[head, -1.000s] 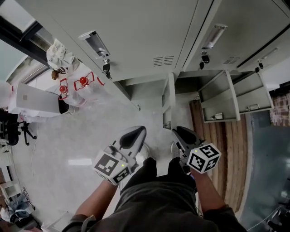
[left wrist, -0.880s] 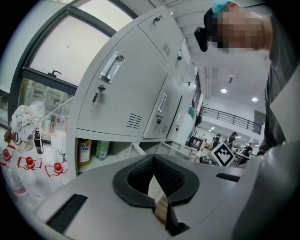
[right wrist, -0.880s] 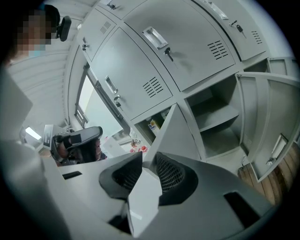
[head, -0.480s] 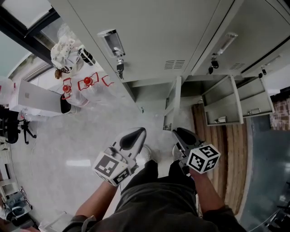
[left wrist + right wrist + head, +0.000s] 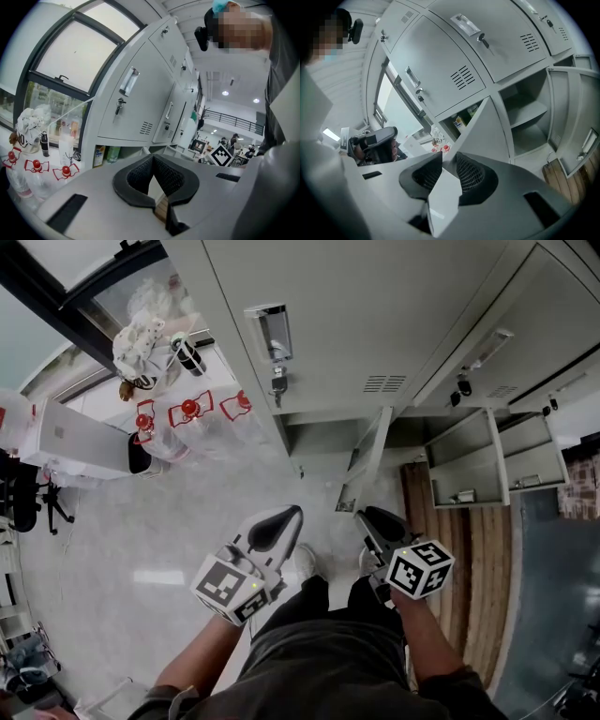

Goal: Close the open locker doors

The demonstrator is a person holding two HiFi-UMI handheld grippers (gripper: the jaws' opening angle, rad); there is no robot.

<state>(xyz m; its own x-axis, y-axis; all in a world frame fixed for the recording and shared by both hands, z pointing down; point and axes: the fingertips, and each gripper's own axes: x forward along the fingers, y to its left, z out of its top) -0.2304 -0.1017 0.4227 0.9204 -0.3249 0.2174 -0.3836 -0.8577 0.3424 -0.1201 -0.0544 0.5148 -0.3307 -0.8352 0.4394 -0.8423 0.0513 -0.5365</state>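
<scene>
A bank of grey lockers (image 5: 375, 306) fills the top of the head view. Three bottom doors hang open: a middle door (image 5: 367, 460), seen edge-on, and two further right (image 5: 469, 457) (image 5: 534, 448). Both grippers are held low over the person's legs, well short of the doors. My left gripper (image 5: 286, 512) is shut and empty, its pads meeting at the tips (image 5: 153, 158). My right gripper (image 5: 364, 515) is slightly open with nothing between its pads (image 5: 449, 157). It points at the middle door (image 5: 487, 131), with the open compartment (image 5: 525, 117) beside it.
Clear bottles with red caps (image 5: 187, 413) stand on the floor by the lockers' left end. Beside them is a white box (image 5: 75, 442), and a black chair (image 5: 28, 502) stands at the far left. A wooden floor strip (image 5: 469, 549) runs under the right doors.
In the head view the lockers and open doors have slid to the right and slightly down. Both grippers keep the same place and the same jaw setting.
</scene>
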